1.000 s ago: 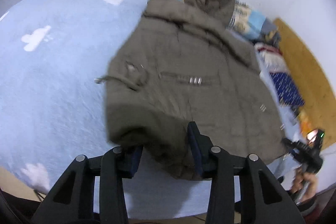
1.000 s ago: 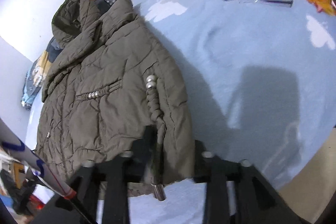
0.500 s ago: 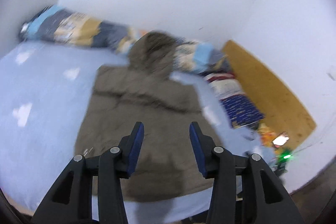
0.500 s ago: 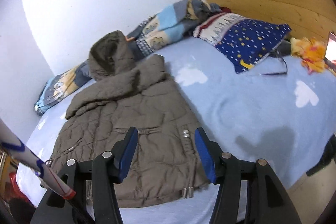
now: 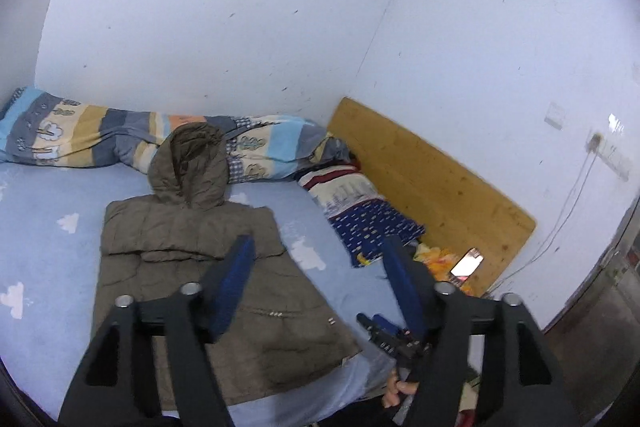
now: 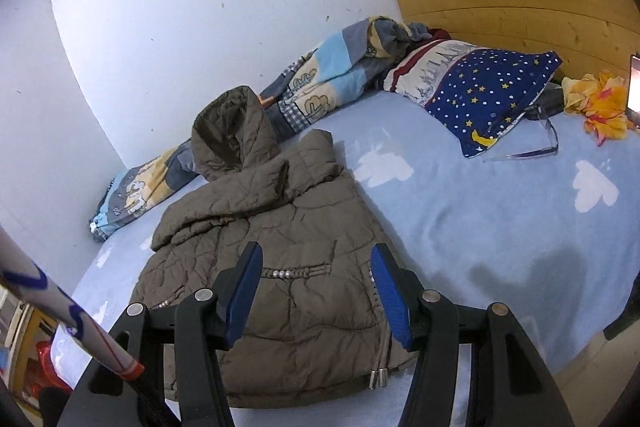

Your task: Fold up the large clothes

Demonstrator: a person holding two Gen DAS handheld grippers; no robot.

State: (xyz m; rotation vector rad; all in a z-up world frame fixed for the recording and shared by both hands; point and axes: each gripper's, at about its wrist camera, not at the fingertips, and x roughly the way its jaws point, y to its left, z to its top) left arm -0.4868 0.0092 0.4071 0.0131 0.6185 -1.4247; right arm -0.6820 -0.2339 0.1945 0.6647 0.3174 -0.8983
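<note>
Change: 1 s ago I clamped the jacket hem; now both are raised clear.
Left hand-held gripper (image 5: 320,277): fingers apart, empty.
Right hand-held gripper (image 6: 316,287): apart, empty.
Jacket (image 6: 280,255): flat on bed (image 6: 500,219), sleeves folded in.
Meaning: I judge 1 fold finished.

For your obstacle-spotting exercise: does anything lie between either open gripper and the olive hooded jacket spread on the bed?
Nothing visible does. The left gripper and right gripper both hang open above the jacket, with only air between.

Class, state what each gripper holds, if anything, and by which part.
Nothing is held. The left gripper and right gripper are both open above the jacket, which lies on the bed.
</note>
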